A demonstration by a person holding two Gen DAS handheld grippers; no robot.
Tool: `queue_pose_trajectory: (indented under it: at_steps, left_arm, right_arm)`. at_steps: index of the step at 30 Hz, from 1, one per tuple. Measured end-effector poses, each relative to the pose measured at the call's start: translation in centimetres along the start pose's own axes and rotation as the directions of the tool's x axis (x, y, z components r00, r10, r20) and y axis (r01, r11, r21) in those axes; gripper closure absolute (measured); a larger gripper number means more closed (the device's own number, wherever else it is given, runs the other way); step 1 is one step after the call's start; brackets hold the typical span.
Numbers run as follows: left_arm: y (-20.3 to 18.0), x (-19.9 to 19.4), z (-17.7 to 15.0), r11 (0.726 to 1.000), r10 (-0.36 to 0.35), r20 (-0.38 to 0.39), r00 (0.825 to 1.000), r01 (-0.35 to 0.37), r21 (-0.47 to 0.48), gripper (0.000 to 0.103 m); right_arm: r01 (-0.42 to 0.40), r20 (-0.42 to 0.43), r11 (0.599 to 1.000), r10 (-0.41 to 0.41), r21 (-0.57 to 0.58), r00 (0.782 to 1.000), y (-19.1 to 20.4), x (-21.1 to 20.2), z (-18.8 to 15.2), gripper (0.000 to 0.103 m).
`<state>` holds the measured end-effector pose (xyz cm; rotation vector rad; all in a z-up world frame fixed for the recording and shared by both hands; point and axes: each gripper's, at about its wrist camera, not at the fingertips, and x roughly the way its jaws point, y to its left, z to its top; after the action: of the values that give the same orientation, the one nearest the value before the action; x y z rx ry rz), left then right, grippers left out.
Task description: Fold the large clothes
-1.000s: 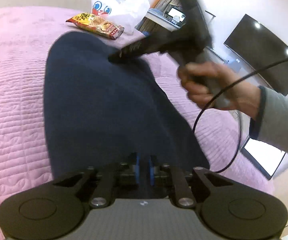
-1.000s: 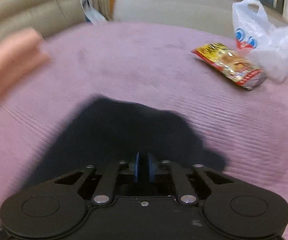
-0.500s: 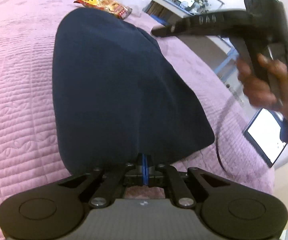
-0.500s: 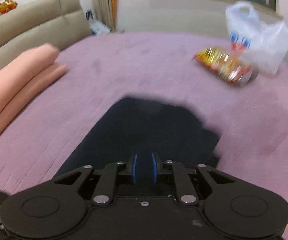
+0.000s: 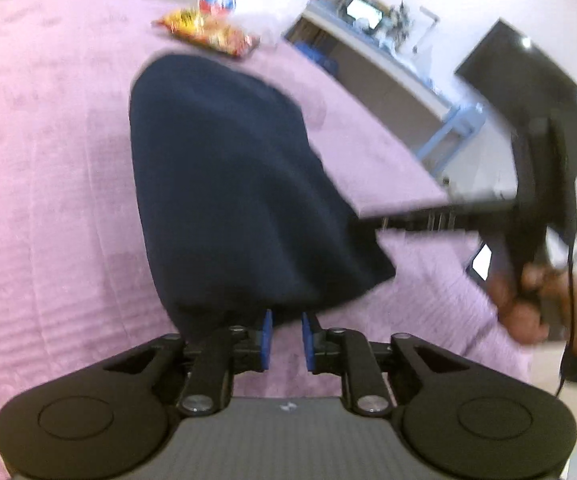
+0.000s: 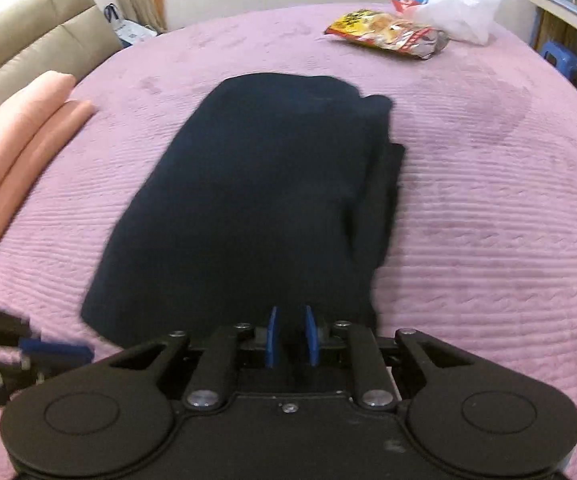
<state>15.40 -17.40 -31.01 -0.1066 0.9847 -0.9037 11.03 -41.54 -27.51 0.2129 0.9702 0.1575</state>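
Garment (image 6: 248, 184) near edge meets both parted tools (image 5: 286, 338) (image 6: 291, 336).

In the left wrist view, the right gripper (image 5: 368, 222) is smeared by motion, so the gap between its fingers cannot be read, and its tips end against the dark garment (image 5: 228, 184). The hand (image 5: 528, 300) gripping it is blurred too. The snack bag (image 5: 204, 32) is too blurred for its print to be read. In the right wrist view, the pink bedding (image 6: 12, 148) is cut off by the left edge, and the left gripper (image 6: 54, 350) shows only as a blurred sliver.
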Motion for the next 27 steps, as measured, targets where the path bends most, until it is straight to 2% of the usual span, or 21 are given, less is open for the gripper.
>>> queue_pose_trajectory:
  at_steps: [2, 4, 5, 8, 11, 14, 17, 18, 19, 20, 24, 27]
  left_arm:
    - [0.2, -0.4, 0.7, 1.0, 0.012, 0.026, 1.0, -0.012, 0.0, 0.081]
    - [0.6, -0.3, 1.3, 0.998, 0.056, 0.039, 0.998, -0.056, 0.0, 0.08]
    - [1.1, -0.2, 1.5, 0.997, 0.075, 0.044, 0.996, -0.075, -0.007, 0.08]
    - [2.2, 0.3, 1.4, 0.994, 0.102, 0.049, 0.994, -0.099, -0.055, 0.079]
    - [3.1, -0.3, 1.3, 0.989, 0.111, 0.059, 0.992, -0.104, -0.103, 0.072]
    - [3.6, -2.0, 0.7, 0.986, 0.124, 0.062, 0.99, -0.117, -0.117, 0.063]
    - [3.5, -3.2, 0.8, 0.985, 0.139, 0.056, 0.989, -0.132, -0.107, 0.061]
    - [3.5, -3.4, 0.9, 0.985, 0.147, 0.057, 0.988, -0.14, -0.101, 0.059]
    - [3.4, -3.6, 1.1, 0.984, 0.153, 0.056, 0.987, -0.147, -0.096, 0.056]
    - [3.4, -3.7, 1.3, 0.984, 0.156, 0.056, 0.986, -0.151, -0.095, 0.055]
    - [3.3, -3.7, 2.4, 0.985, 0.143, 0.078, 0.987, -0.134, -0.109, 0.049]
    - [3.4, -3.1, 3.5, 0.986, 0.116, 0.09, 0.989, -0.103, -0.133, 0.04]
  right_arm:
    - [0.031, -0.04, 1.0, -0.031, 0.002, 0.999, 0.0, 1.5, -0.5, 0.084]
    - [0.1, -0.101, 0.995, -0.098, 0.011, 0.99, -0.1, 3.3, -1.6, 0.085]
    - [0.129, -0.131, 0.991, -0.124, 0.029, 0.984, -0.5, 4.1, -2.2, 0.091]
    - [0.121, -0.119, 0.988, -0.109, 0.097, 0.987, -1.2, 3.5, -2.8, 0.091]
    - [0.118, -0.117, 0.984, -0.103, 0.132, 0.988, -1.3, 2.5, -2.5, 0.09]
    - [0.111, -0.108, 0.98, -0.094, 0.164, 0.99, -2.0, 1.5, -2.3, 0.075]
    - [0.127, -0.09, 0.976, -0.112, 0.18, 0.99, -2.4, 0.0, -2.2, 0.064]
    - [0.128, -0.081, 0.973, -0.114, 0.192, 0.99, -2.6, -0.5, -2.1, 0.051]
    - [0.127, -0.076, 0.971, -0.114, 0.203, 0.991, -2.7, -0.8, -2.1, 0.043]
    - [0.123, -0.066, 0.969, -0.112, 0.215, 0.992, -3.0, -1.2, -2.0, 0.028]
    - [0.128, -0.03, 0.963, -0.125, 0.239, 0.992, -3.8, -1.4, -1.1, 0.026]
    - [0.115, -0.001, 0.953, -0.12, 0.279, 0.993, -4.6, -0.9, -0.1, 0.026]
